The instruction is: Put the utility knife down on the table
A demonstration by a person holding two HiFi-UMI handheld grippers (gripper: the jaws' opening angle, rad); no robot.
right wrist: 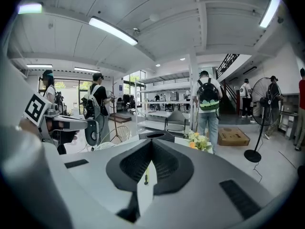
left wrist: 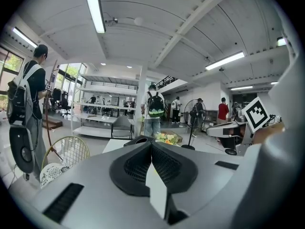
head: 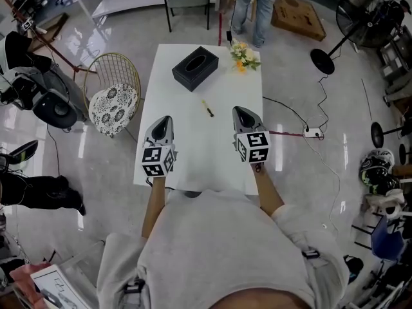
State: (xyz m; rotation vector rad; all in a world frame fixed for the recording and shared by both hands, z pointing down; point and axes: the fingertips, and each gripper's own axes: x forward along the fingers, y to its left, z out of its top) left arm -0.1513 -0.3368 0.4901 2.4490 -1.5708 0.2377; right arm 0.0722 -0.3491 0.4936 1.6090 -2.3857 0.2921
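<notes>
The utility knife, slim, yellow and black, lies on the white table near its middle, with nothing touching it. In the right gripper view the knife shows as a thin sliver in the slit below the closed tips. My left gripper hovers over the table's near left part, shut and empty, its jaws meeting. My right gripper hangs over the near right part, also shut with nothing in it. The knife sits between the two grippers, slightly beyond their tips.
A black tissue box and a small bunch of flowers stand at the table's far end. A wire-backed chair is at the table's left. A person stands beyond the far edge. A power strip lies on the floor at right.
</notes>
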